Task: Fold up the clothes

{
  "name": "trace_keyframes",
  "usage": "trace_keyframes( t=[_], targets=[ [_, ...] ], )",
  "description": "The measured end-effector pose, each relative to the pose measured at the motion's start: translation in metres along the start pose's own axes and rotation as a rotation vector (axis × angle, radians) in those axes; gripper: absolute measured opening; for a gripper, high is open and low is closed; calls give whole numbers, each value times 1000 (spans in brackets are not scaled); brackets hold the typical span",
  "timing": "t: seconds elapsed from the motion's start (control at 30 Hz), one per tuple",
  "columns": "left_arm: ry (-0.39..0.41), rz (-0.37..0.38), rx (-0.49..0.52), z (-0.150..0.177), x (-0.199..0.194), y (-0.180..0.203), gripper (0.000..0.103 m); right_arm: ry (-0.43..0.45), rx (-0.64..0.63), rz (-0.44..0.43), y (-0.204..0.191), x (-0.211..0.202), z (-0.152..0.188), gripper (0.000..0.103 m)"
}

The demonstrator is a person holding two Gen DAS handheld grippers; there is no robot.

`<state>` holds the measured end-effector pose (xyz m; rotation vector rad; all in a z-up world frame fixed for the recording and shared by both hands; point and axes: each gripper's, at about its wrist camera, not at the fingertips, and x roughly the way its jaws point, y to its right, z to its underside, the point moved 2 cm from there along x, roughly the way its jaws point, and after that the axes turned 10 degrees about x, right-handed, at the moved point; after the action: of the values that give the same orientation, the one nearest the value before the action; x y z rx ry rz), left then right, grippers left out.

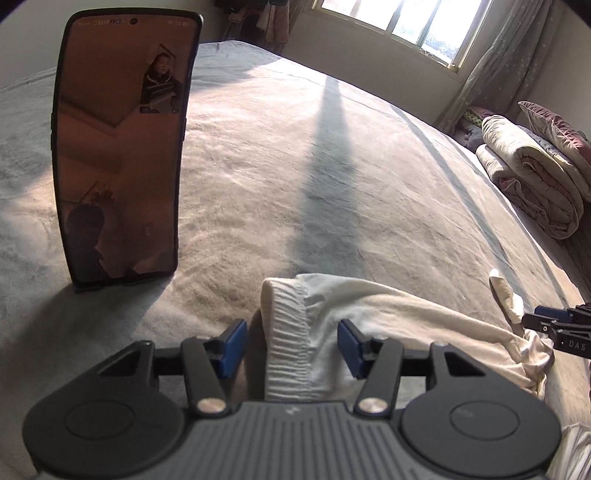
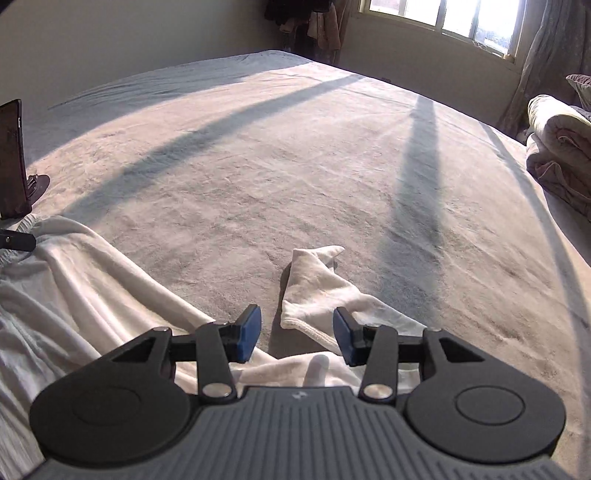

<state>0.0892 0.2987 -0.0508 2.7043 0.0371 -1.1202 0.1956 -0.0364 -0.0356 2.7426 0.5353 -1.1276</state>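
A white garment [image 1: 399, 317] lies crumpled on the grey bed [image 1: 295, 166]. Its ribbed elastic waistband [image 1: 288, 332] runs between the blue pads of my left gripper [image 1: 291, 345], which is open around it. In the right wrist view my right gripper [image 2: 297, 334] is open just above the bed, with a narrow white end of the garment [image 2: 317, 291] lying ahead and by its right pad. The rest of the garment [image 2: 92, 280] spreads to the left. The right gripper's tip shows in the left wrist view [image 1: 546, 321] beside the garment's far end.
A phone on a stand [image 1: 122, 147] stands upright on the bed at the left; it also shows at the left edge of the right wrist view [image 2: 13, 158]. Folded quilts and pillows [image 1: 532, 170] are stacked at the right. A window [image 1: 399, 22] is behind.
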Motion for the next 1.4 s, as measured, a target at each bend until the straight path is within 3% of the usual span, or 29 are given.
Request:
trace_keyframes(
  t=[0.03,0.1,0.2,0.37,0.57,0.87,1.07,1.17,1.27,1.4],
  targets=[
    [-8,-1,-10,-2,1,-1,49,-7,2,17,1,6,1,34],
    [-17,-5,-28,-5,3,-1,49,-16,31,60,7,19,4,12],
    [-9,-21,-19,-8,7,4,46,19,97,108,23,16,6,3],
    [3,-67,14,-10,14,11,27,87,165,257,66,-12,4,2],
    [25,-103,7,-13,15,15,20,124,261,409,134,-61,15,2],
    [135,-154,20,-19,4,25,11,99,380,542,197,-94,55,2],
    [184,-170,15,-22,2,30,8,77,437,494,216,-97,67,4],
    [180,-178,12,-23,7,31,8,79,437,460,210,-101,67,21],
    [176,-181,6,-24,9,31,8,92,392,395,192,-106,65,47],
    [166,-184,-4,-26,14,32,8,110,251,240,152,-106,65,48]
  ],
)
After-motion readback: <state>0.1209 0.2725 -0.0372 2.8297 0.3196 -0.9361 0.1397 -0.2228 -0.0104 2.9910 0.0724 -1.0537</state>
